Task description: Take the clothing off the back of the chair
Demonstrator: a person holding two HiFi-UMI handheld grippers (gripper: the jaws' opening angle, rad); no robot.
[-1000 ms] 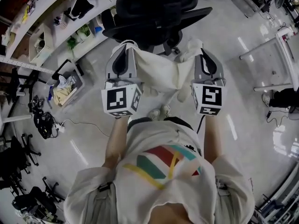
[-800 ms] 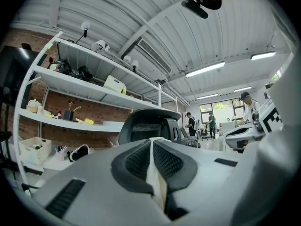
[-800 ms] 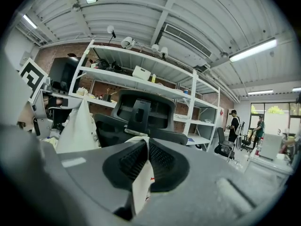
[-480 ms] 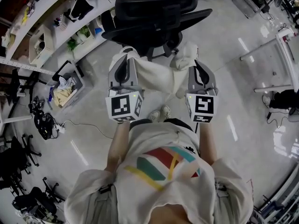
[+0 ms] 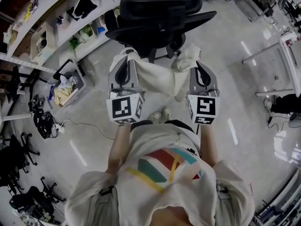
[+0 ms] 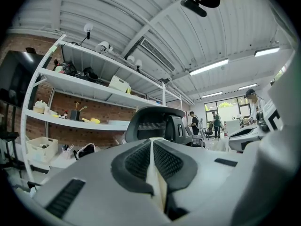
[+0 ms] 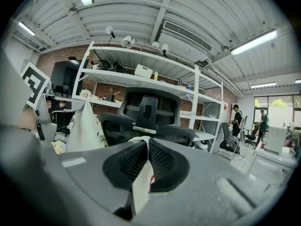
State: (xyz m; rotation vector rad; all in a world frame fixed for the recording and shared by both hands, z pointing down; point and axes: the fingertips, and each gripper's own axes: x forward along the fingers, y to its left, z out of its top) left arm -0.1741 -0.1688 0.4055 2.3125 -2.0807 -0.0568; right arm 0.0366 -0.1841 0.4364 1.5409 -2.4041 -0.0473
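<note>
A cream garment hangs stretched between my two grippers, off the black office chair that stands just beyond it. My left gripper is shut on the garment's left end, and a strip of cream cloth shows pinched between its pads. My right gripper is shut on the right end, with cloth clamped in its jaws. The chair's back is bare in the right gripper view, and the garment droops at that view's left. The chair also shows ahead in the left gripper view.
White shelving with small items runs along the left. On the floor lie a bin of cloth and cables. A white table frame stands at the right. Other chairs sit at the lower left. People stand far off.
Both grippers have sunk a little and come back towards the person with the garment still held between them. Almost nothing has moved in the last half second.
</note>
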